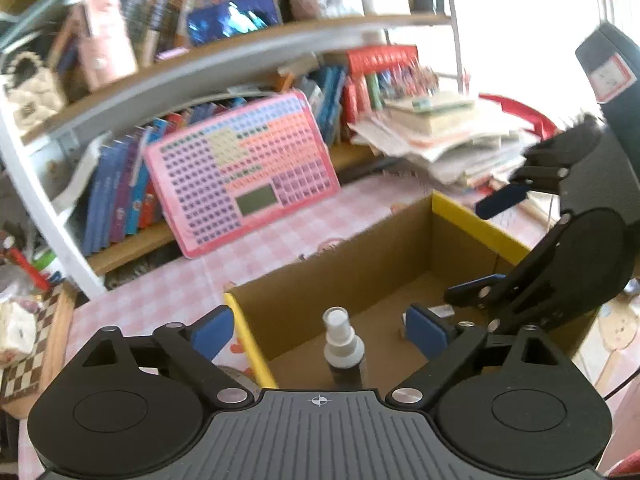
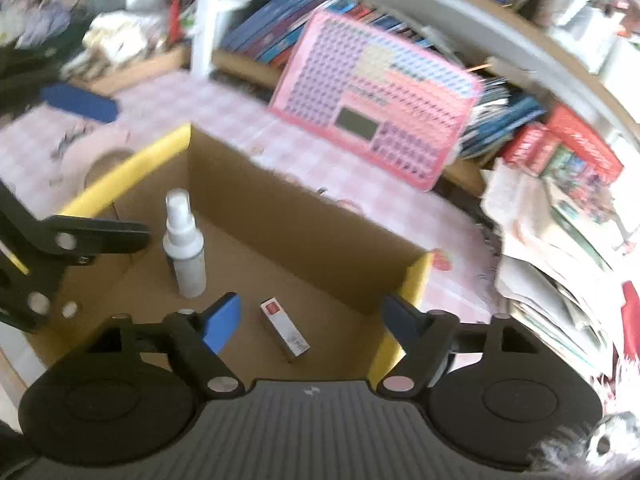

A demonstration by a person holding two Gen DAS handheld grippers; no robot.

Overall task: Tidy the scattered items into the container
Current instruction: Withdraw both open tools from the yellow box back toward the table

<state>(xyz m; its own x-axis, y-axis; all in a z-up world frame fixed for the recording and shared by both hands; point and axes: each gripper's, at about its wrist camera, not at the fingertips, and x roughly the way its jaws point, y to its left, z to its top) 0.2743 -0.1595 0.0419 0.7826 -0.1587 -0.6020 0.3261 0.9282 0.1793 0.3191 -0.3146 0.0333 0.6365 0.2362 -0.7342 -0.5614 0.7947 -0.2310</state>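
Two tongs, left (image 1: 320,330) and right (image 2: 316,320), both spread wide, nothing between the pads, poised above the box (image 2: 132,158) on the checked worktop (image 2: 320,152). Inside the box: bottle (image 2: 185,250) upright near the left yellow-edged wall; small carton (image 2: 285,334) flat on the floor, beside it.

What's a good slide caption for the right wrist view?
Open right gripper above cardboard box holding upright spray bottle and small carton.
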